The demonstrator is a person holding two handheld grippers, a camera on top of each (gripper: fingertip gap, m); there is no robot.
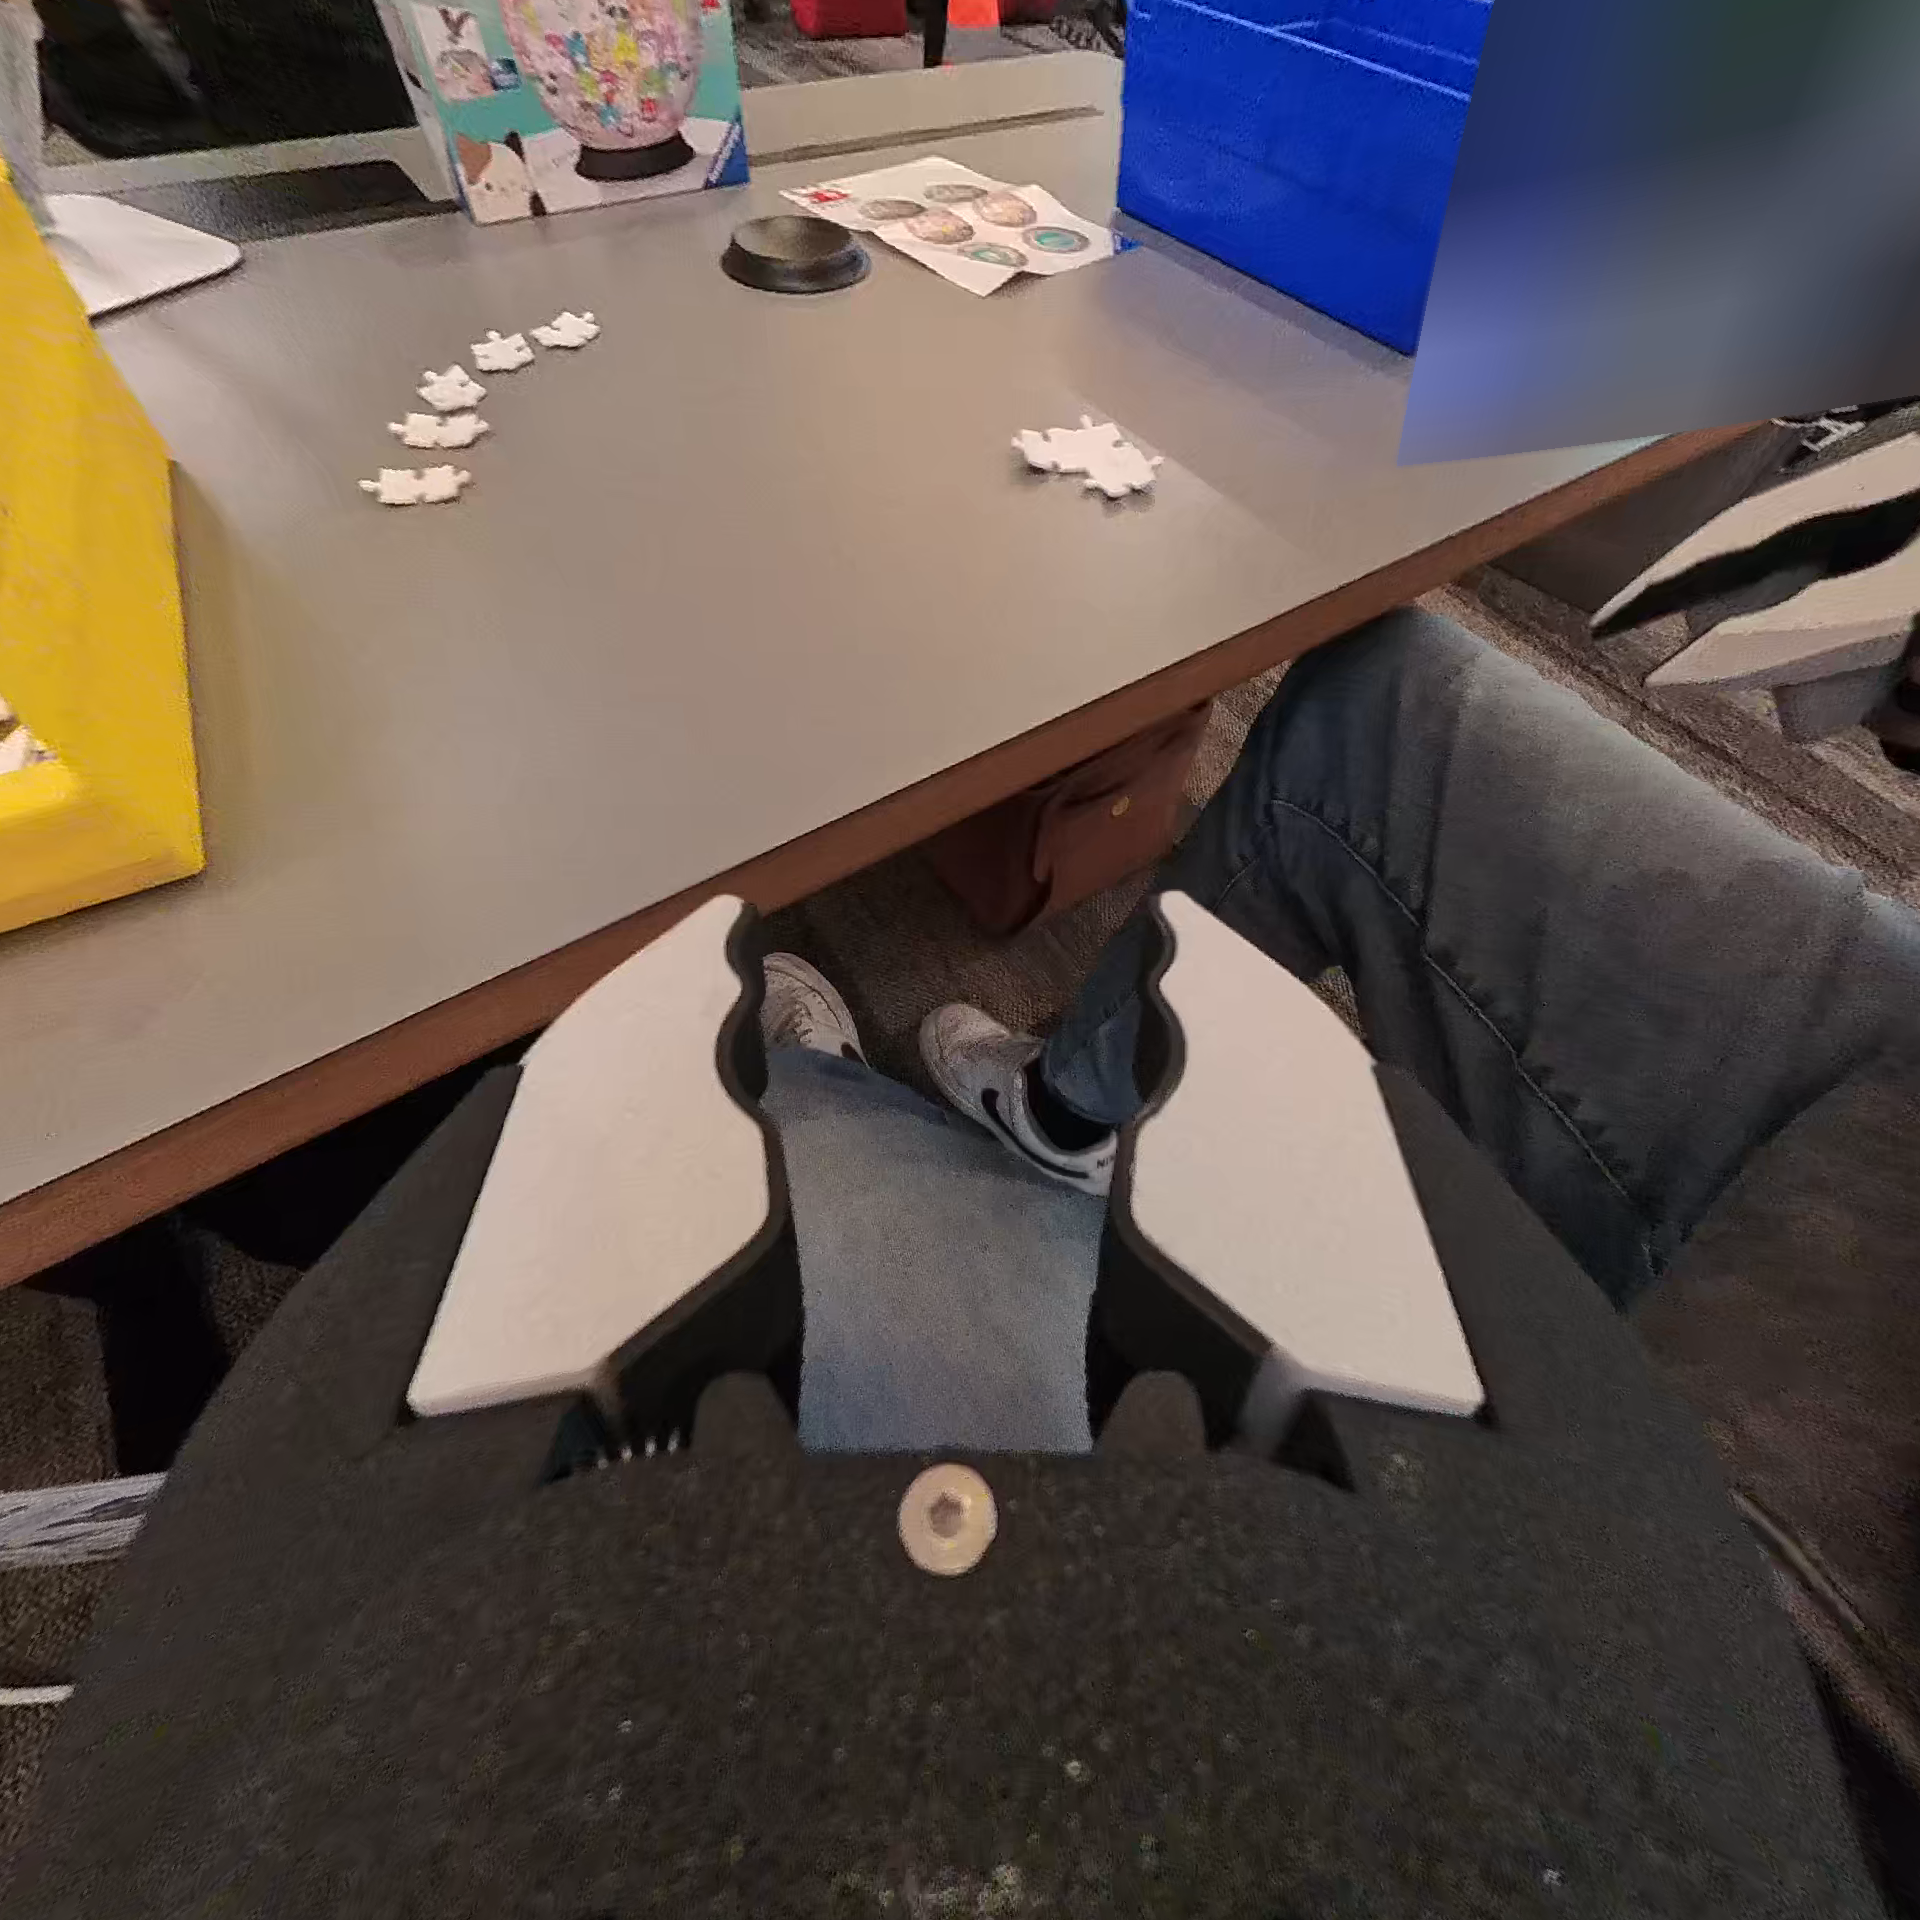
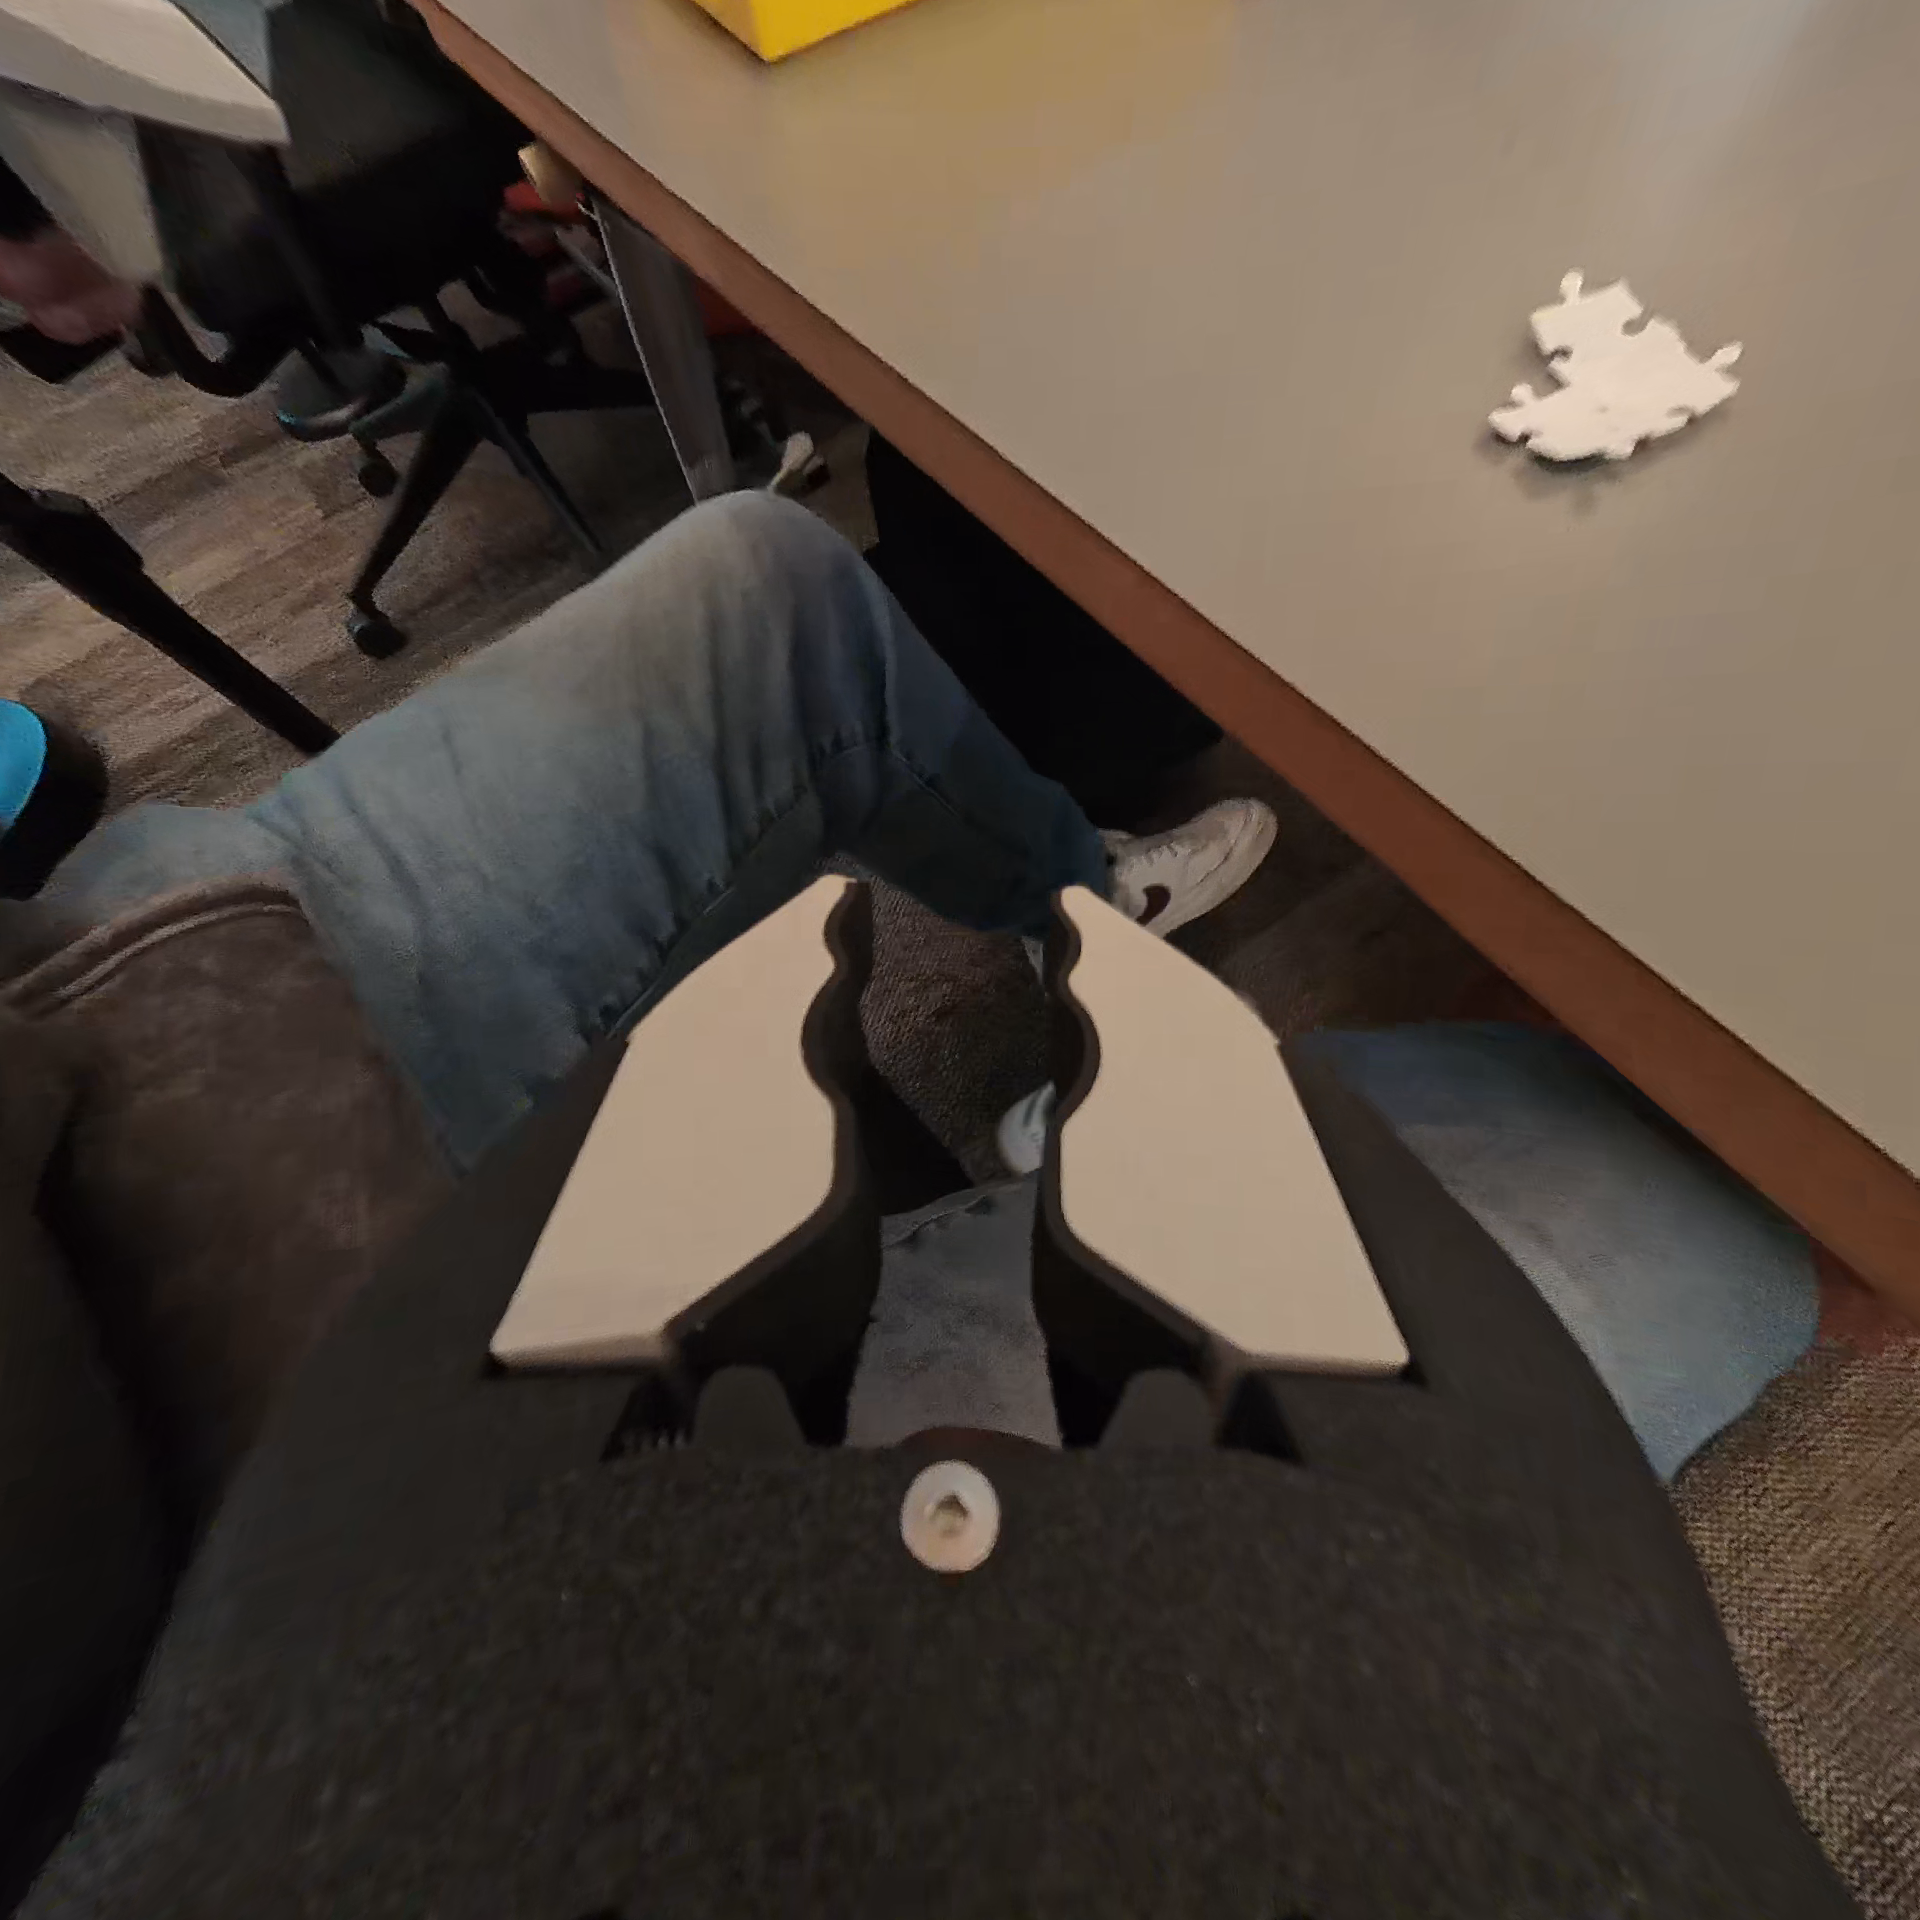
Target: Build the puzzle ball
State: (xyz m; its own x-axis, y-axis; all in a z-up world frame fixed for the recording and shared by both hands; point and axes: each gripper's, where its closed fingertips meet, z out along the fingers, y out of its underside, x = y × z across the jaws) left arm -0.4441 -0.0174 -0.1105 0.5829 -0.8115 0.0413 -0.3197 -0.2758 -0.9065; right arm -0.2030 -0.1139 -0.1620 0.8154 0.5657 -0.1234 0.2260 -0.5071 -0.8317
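A joined cluster of white puzzle pieces lies near the grey table's front edge; it also shows in the right wrist view. Several loose white pieces lie in an arc at the back left. A black round stand sits at the back. My left gripper is open and empty, held off the table above a person's lap. My right gripper is open and empty, also below the table edge, over the person's knees.
A yellow box stands at the table's left, a blue box at the back right. The puzzle's picture box and a printed sheet lie at the back. The brown table edge runs just ahead. An office chair stands beyond the legs.
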